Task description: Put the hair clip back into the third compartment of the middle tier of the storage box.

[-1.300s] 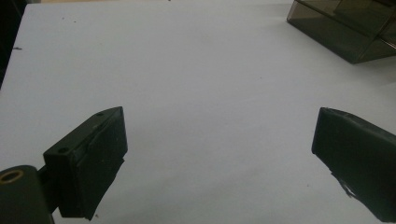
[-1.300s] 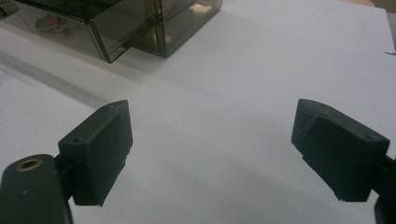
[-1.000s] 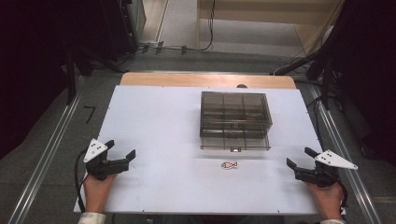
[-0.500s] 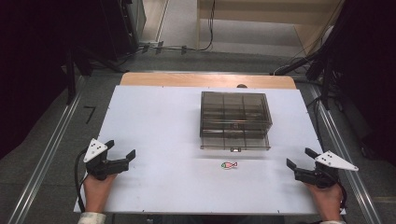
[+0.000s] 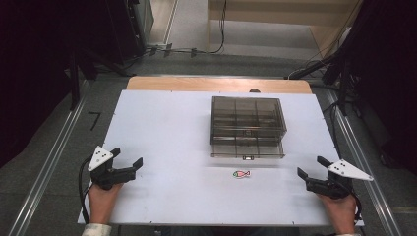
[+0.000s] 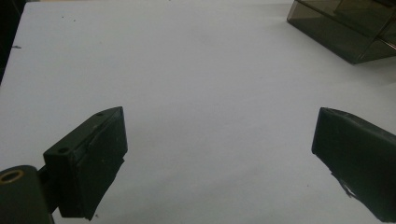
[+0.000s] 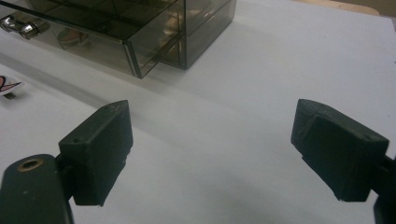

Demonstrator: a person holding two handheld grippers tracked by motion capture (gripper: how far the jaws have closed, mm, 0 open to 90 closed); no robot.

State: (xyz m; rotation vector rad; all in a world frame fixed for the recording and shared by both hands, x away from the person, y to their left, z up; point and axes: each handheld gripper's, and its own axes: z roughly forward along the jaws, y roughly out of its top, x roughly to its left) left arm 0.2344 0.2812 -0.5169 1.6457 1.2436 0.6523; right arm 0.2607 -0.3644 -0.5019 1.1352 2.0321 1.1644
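Note:
A smoky transparent drawer box (image 5: 247,125) stands on the white table (image 5: 167,128), right of centre, with its lower drawer (image 5: 247,148) pulled out a little toward me. A small fish-shaped piece (image 5: 241,173) lies on the table just in front of it. My left gripper (image 5: 127,160) rests open near the front left edge, nothing between its jaws. My right gripper (image 5: 310,167) rests open near the front right edge, also empty. The left gripper view catches a corner of the box (image 6: 348,28). In the right gripper view the box (image 7: 140,28) and the fish piece (image 7: 8,86) sit ahead of the jaws.
A wooden strip (image 5: 216,84) runs along the table's far edge. Metal rails (image 5: 46,167) flank the table on the floor at both sides. Cables (image 5: 196,49) and dark stands lie beyond the table.

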